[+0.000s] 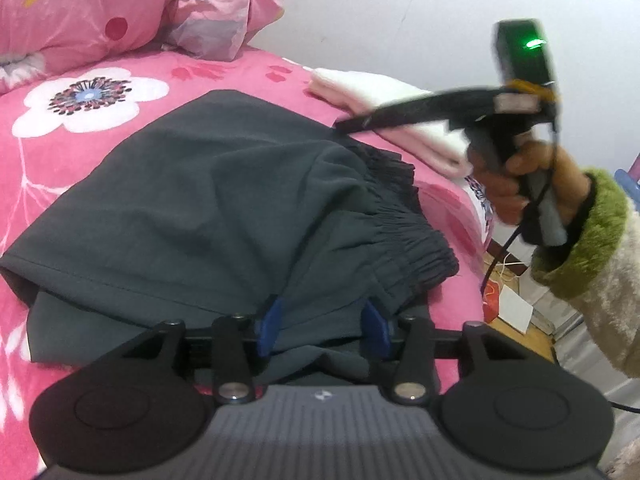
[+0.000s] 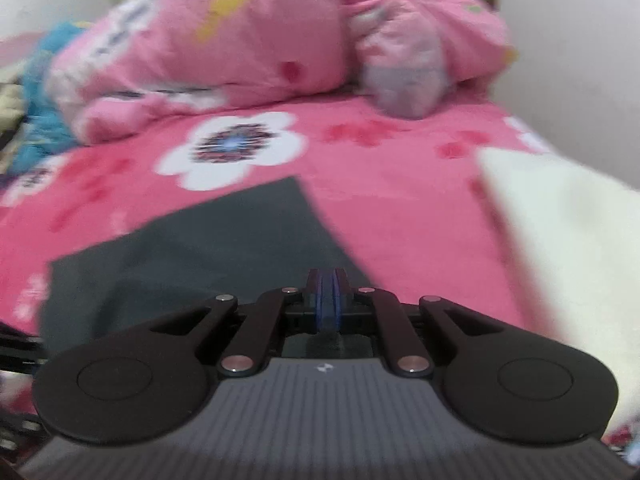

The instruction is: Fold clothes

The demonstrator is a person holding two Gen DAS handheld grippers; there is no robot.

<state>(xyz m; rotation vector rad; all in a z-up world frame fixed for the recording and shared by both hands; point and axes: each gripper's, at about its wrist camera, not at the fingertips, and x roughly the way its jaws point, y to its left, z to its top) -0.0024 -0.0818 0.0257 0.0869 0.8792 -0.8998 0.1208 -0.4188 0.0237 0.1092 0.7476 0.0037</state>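
Two things could go sideways here, I reckon. The left gripper (image 1: 322, 322) has its blue fingers (image 1: 272, 320) spread wide with dark cloth bunched between them, so it isn't pinching anything, and if it lifts like that the shorts (image 1: 224, 200) will just slide out and the layers slump. The right gripper (image 2: 327, 300) is pressed tight, pads together, with a sliver of something dark between them (too blurry to say if it's cloth or just the pad). In the left view its tip sits at the far end of the waistband (image 1: 404, 216) around 1 o'clock, so a sideways tug there could drag the top layer askew.

As for looks: dark grey shorts lying on the pink flowered sheet (image 1: 92, 96), already doubled over, with a hemmed edge at 9 o'clock and the gathered elastic waistband at 3 o'clock. A pale folded piece (image 1: 400, 108) lies just past them at 1 o'clock, and a pink quilt (image 2: 240, 40) is heaped at 12
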